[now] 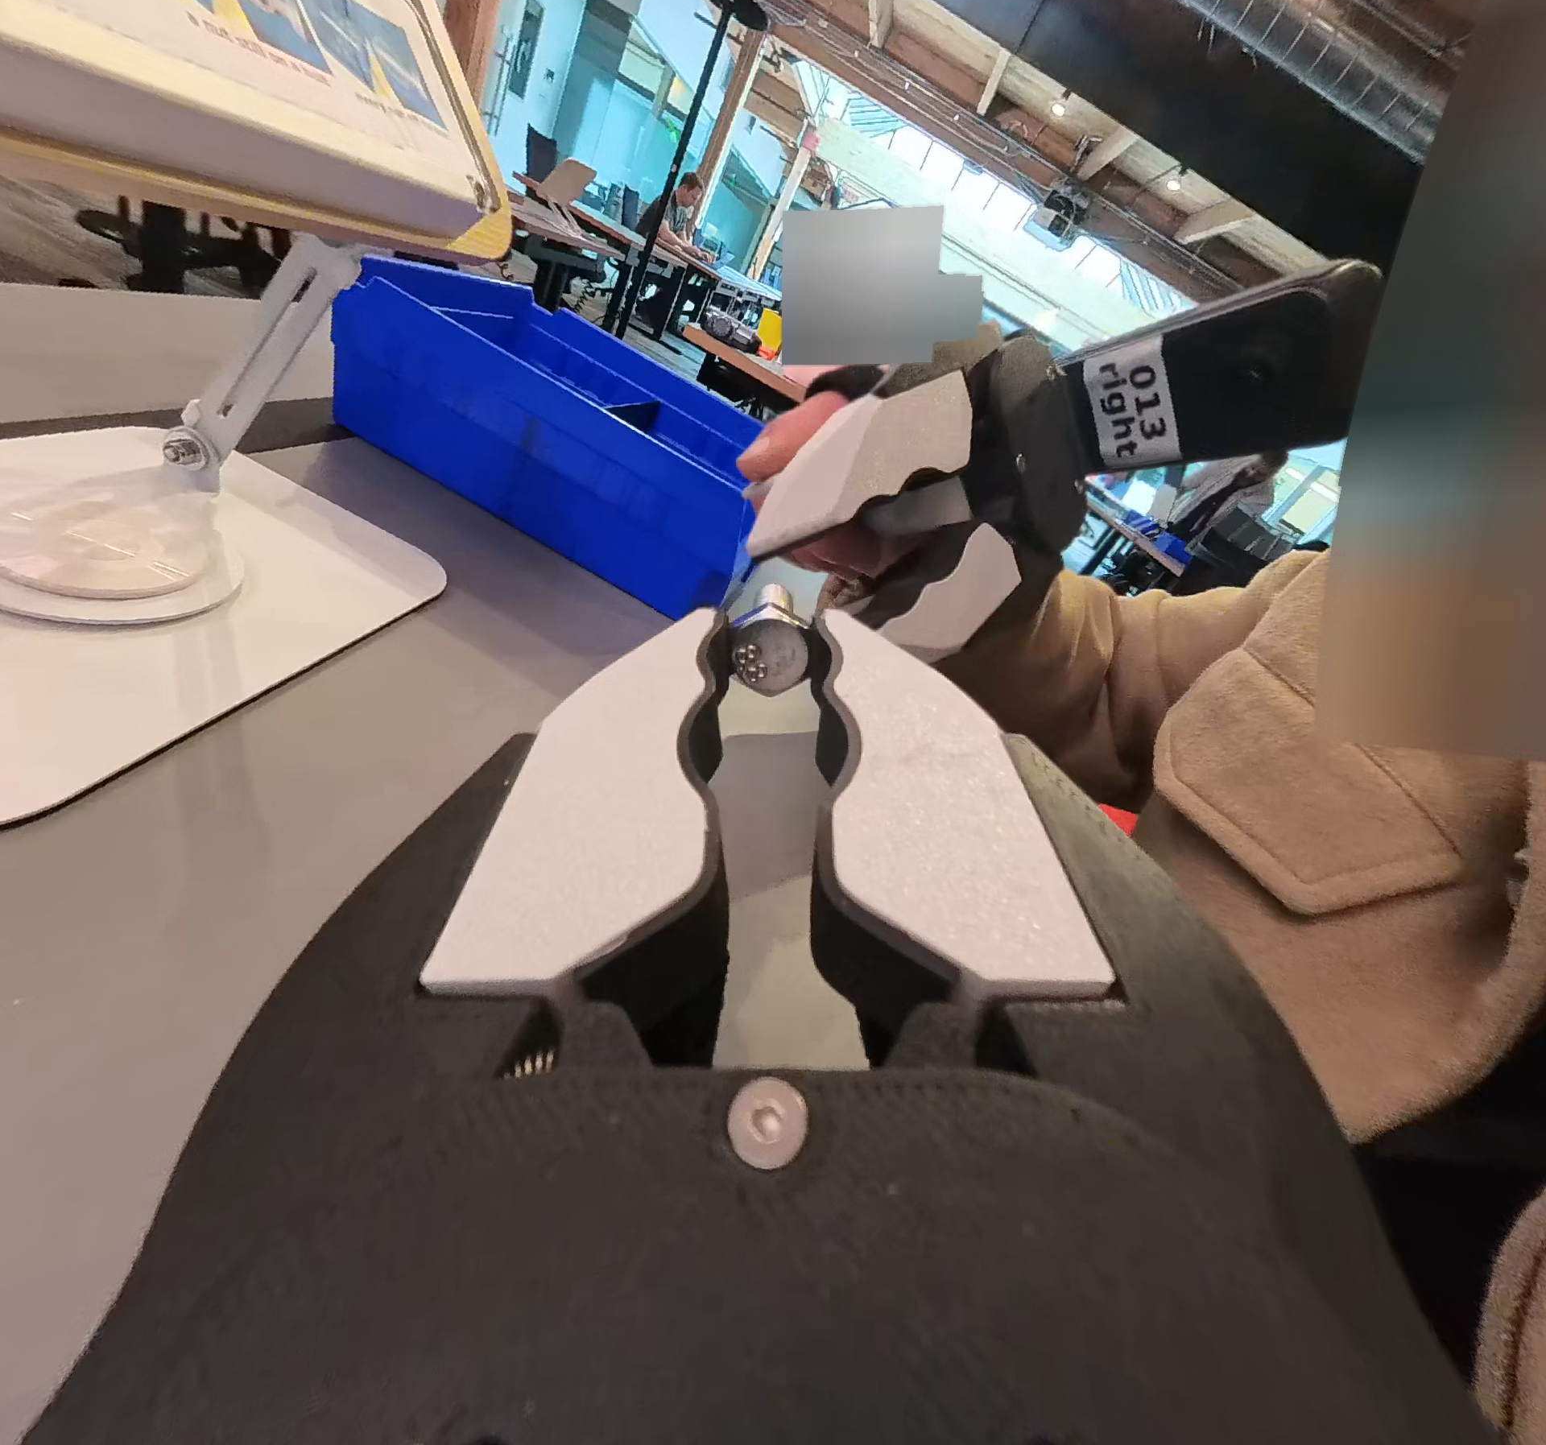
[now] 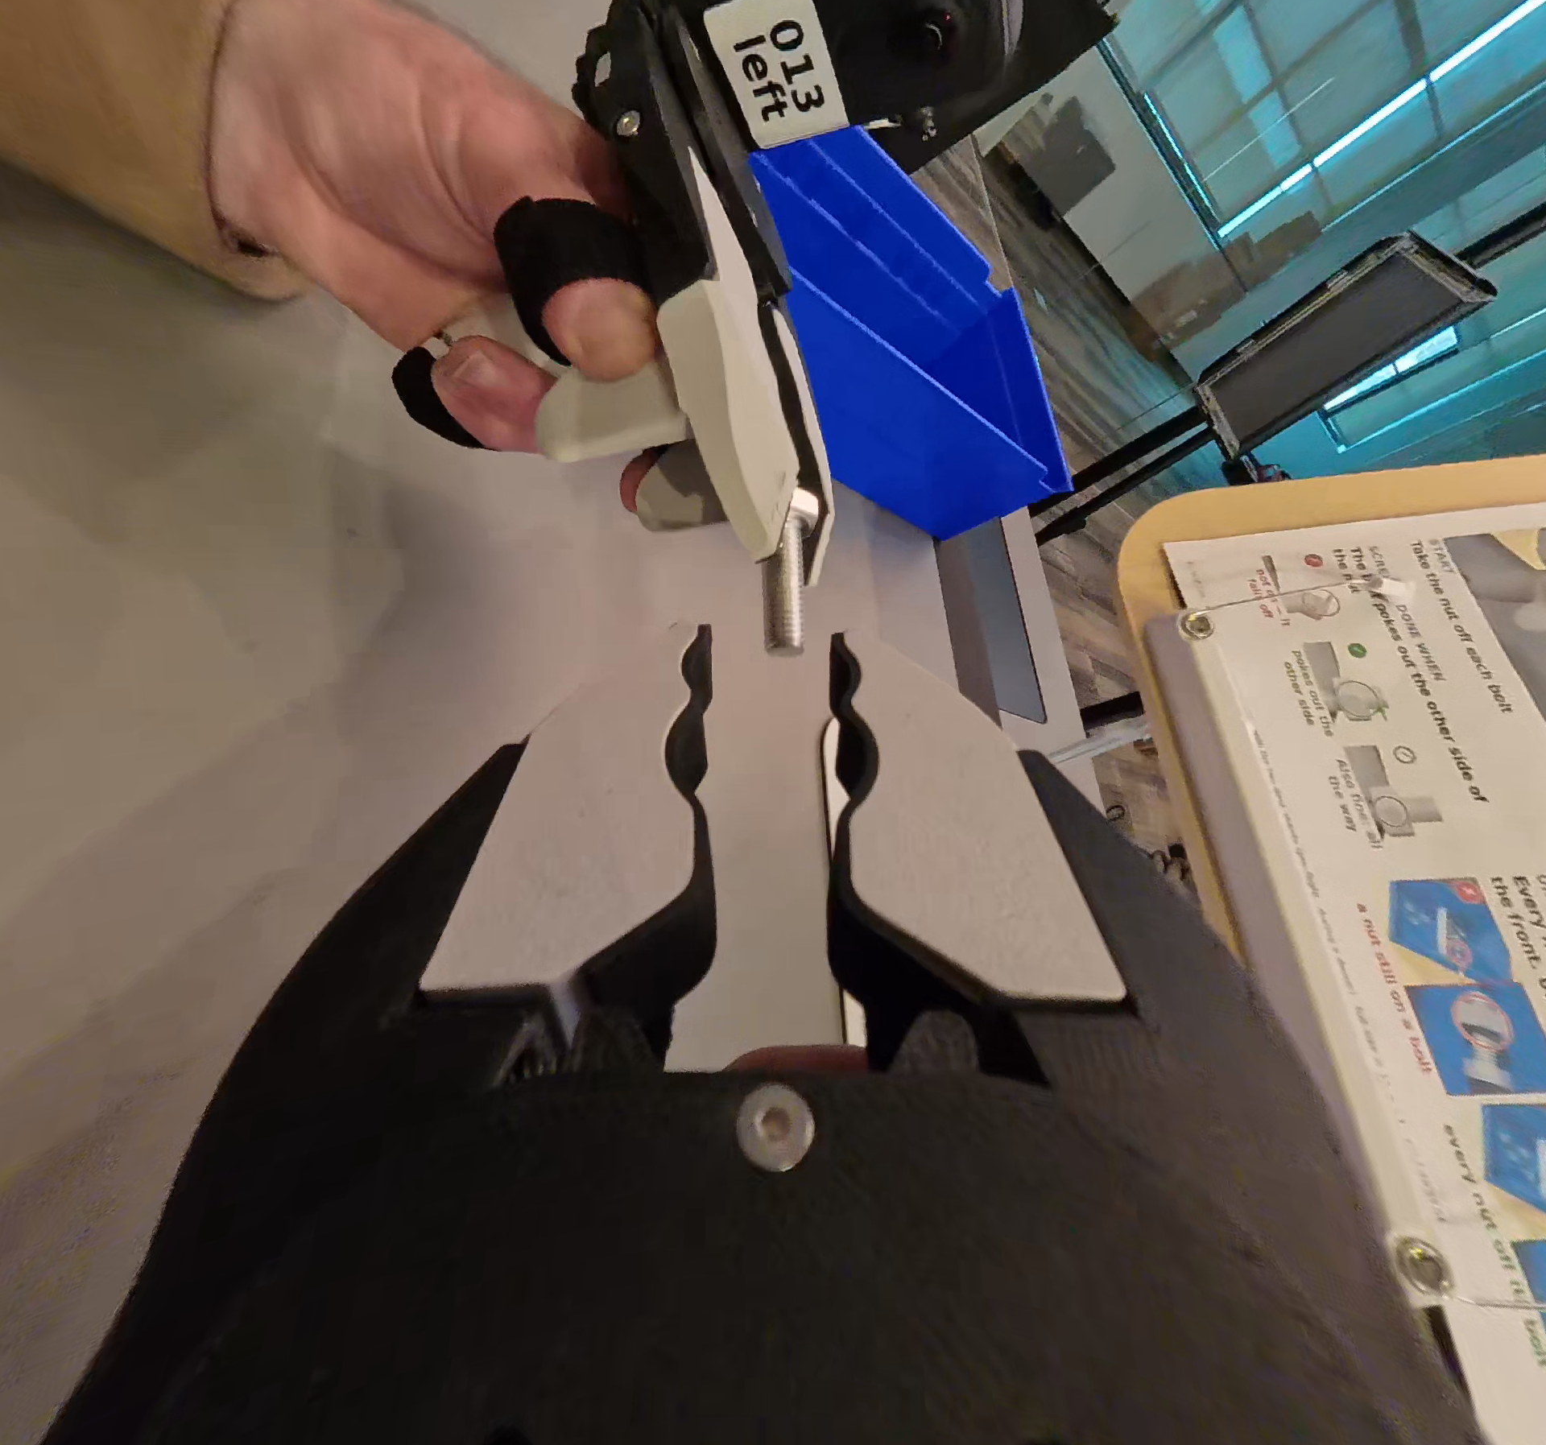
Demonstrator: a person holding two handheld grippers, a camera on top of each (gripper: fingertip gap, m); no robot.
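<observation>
My left gripper (image 1: 768,639) is shut on the hex head of a silver bolt (image 1: 770,662), held above the grey table (image 1: 251,945). In the right wrist view the left gripper (image 2: 795,539) shows from the side, with the bolt's threaded shank (image 2: 785,602) sticking out towards me. My right gripper (image 2: 770,639) is open and empty. The shank's tip sits just at the gap between its fingertips without touching them. In the left wrist view the right gripper (image 1: 795,581) shows just beyond the bolt, jaws apart, in a person's hand.
A blue plastic bin (image 1: 519,418) with dividers stands on the table behind the grippers; it also shows in the right wrist view (image 2: 903,368). An instruction board (image 1: 251,67) on a white stand (image 1: 209,610) stands beside it. People sit at desks far behind. My left and right fingertips are right by each other.
</observation>
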